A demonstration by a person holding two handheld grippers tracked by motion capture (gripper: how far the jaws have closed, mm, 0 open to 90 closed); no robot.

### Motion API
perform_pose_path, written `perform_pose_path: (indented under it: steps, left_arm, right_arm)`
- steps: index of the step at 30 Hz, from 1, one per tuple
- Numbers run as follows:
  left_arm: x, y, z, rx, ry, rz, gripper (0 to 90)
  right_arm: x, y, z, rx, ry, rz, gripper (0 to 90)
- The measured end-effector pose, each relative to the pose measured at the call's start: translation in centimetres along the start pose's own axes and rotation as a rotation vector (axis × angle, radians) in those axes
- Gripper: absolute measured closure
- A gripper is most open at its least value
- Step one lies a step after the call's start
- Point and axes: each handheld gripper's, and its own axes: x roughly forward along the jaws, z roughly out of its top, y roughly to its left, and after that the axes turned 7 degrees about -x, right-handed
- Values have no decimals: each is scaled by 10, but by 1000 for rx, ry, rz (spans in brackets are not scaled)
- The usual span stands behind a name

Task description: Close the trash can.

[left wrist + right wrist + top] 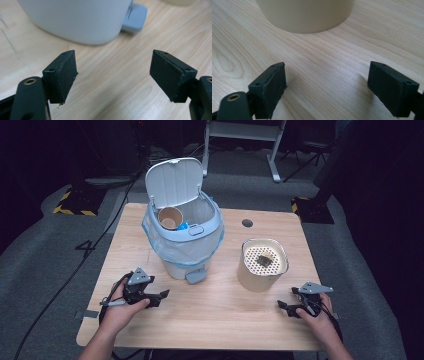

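Note:
A white pedal bin (182, 255) stands at the middle left of the wooden table (215, 320), lid up, lined with a pale blue bag. Inside it lie a brown paper cup (170, 217) and a small blue item (183, 226). To its right stands a beige round container (255, 277) with a perforated top and a small dark object (263, 260) on it. My left gripper (165, 294) rests near the front left, open and holding nothing, pointing at the bin's base (75, 20) and pedal (135, 17). My right gripper (281, 306) is open with nothing between its jaws, facing the container (304, 15).
A round cable hole (247, 223) sits at the table's far side. Bare wood lies between the two grippers (113, 75) (327, 87) along the front edge. Dark floor, cables and a metal stand (245, 130) surround the table.

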Motion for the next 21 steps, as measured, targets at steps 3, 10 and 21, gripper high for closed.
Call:
perform_pose_path:
  steps: [3, 10, 21]
  left_arm:
    - [-10, 1, 7, 12, -13, -1, 223]
    - [-31, 3, 25, 66, -16, -54, 281]
    - [-70, 12, 59, 76, -114, -71, 280]
  right_arm:
    - [0, 0, 0, 1, 0, 0, 151]
    - [0, 0, 0, 4, 1, -2, 150]
    - [0, 0, 0, 4, 0, -2, 150]
